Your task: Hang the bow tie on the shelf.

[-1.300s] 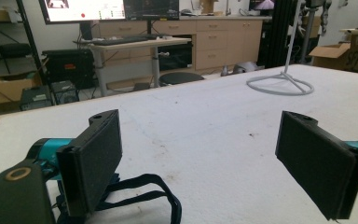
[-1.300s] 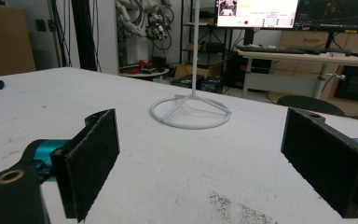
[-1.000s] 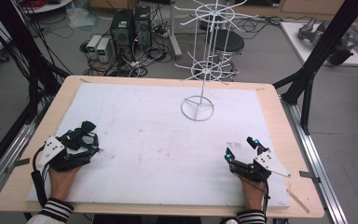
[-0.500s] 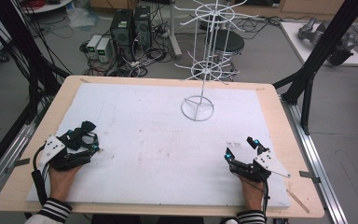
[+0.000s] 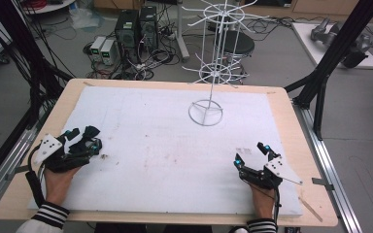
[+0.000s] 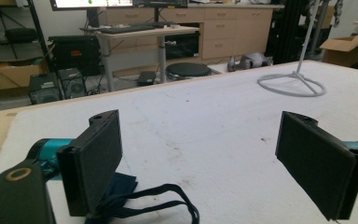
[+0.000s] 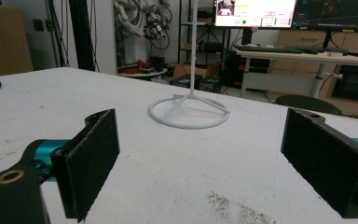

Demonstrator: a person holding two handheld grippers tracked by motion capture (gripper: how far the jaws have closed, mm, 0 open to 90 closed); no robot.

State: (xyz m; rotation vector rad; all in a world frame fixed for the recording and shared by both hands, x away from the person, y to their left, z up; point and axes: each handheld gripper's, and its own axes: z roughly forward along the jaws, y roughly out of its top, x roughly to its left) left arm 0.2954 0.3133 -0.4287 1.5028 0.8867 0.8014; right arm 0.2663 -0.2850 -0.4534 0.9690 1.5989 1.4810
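Dark strap (image 6: 135, 205) is being kept on the surface (image 5: 175, 145) beneath the spread left tongs (image 6: 200, 163); right tongs (image 7: 205, 163) are being held released. Risk: loop being snagged.

Table top (image 5: 281, 104): pale wood edge, matt, covered w/ a white sheet (image 5: 165, 145), foam-like, slightly rough and scuffed, brownish specks near its centre. Wire rack (image 5: 212, 73) at the sheet's far side: white-coated metal rod, smooth, semi-gloss; ring base (image 7: 189, 112) same finish. Left gripper (image 6: 205, 154): jaw pads black, matt, fine-textured like felt or foam; teal parts behind the pads look like anodised metal, light sheen. Right gripper (image 7: 214, 158): same black matt pads, coarser grain. Dark cloth w/ thin straps (image 6: 140, 205) beside the left gripper: soft navy fabric, matt.
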